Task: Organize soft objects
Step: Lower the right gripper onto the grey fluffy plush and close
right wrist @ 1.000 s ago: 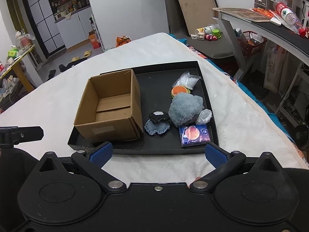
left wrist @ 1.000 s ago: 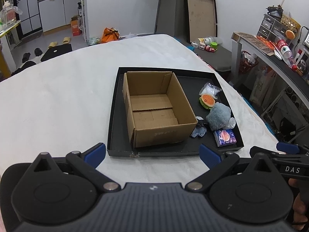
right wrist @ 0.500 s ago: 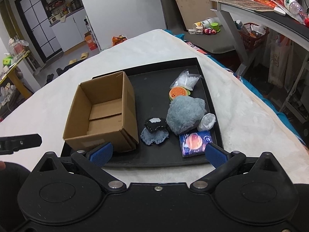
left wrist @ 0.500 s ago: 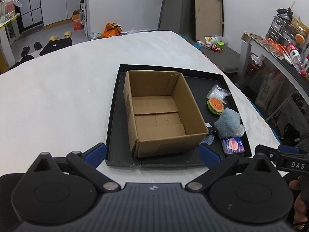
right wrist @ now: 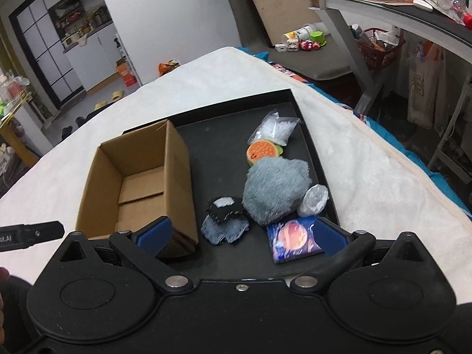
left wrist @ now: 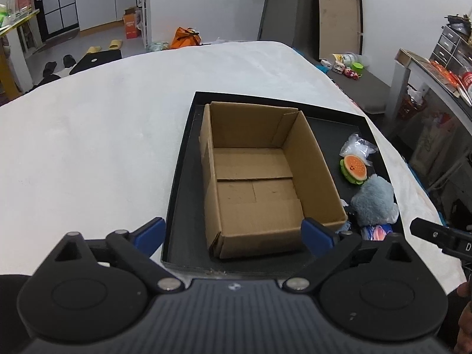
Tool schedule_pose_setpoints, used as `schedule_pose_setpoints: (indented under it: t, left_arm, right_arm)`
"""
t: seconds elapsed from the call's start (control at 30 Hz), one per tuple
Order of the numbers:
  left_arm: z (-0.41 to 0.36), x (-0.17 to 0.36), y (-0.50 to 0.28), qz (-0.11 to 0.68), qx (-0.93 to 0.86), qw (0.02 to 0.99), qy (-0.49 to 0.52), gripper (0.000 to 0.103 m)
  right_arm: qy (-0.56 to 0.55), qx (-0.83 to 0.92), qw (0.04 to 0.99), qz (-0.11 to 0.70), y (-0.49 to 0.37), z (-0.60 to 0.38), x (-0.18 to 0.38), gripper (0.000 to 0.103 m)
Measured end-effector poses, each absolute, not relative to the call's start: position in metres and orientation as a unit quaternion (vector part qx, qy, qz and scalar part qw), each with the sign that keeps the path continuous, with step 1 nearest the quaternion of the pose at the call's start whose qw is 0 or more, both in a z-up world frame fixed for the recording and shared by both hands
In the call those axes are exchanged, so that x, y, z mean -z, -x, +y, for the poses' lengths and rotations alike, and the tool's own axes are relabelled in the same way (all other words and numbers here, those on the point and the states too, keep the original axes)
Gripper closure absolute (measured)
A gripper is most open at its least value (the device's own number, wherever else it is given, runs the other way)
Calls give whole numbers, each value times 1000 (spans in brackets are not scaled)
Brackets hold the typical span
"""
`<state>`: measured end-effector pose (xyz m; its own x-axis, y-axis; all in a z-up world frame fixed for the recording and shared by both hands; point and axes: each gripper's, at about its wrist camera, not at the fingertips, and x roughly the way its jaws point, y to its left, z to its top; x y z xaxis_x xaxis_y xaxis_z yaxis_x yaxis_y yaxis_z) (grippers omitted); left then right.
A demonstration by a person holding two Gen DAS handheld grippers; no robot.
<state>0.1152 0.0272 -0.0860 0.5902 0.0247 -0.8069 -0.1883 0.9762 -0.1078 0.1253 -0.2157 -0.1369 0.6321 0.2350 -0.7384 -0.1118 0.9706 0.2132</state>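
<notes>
Hovered both spread, empty: left hand-held gripper (left wrist: 233,233) over the cardboard box (left wrist: 259,177), right hand-held gripper (right wrist: 240,233) above soft toys heaped along the tray's (right wrist: 227,135) right edge, presumably for boxing.

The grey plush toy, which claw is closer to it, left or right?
Right. The right claw is open just in front of the grey plush toy; the left claw faces the cardboard box, with the plush off to its right.

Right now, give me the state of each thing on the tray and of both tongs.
box: upright, open, empty
plush: beside box, loose
burger toy: on its side
tissue pack: flat, sealed
clear bag: lying, closed
left tongs: open, empty
right tongs: open, empty
</notes>
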Motion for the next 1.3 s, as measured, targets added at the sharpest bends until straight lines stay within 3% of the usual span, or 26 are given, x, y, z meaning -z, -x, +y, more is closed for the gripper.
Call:
schedule_pose_setpoints:
  t: [0.53,0.8,1.07,1.3]
  left_arm:
    - [35,125,-152,469,-94,872,105,39]
    - [38,142,-164,482,-115,861,110,58]
    - [46,158,-171,499,-122,849,126,91]
    - [50,158,-173,495,-124,852,119,91]
  right_arm:
    - [-97,-79,892,434,-173,-214,171,5]
    - [-110,-72,888,441,-194,-210,189,14]
    - [-82,-56,892,441,-207,-200,206,14]
    - [-36,-26,900,433,-212,-193,214,14]
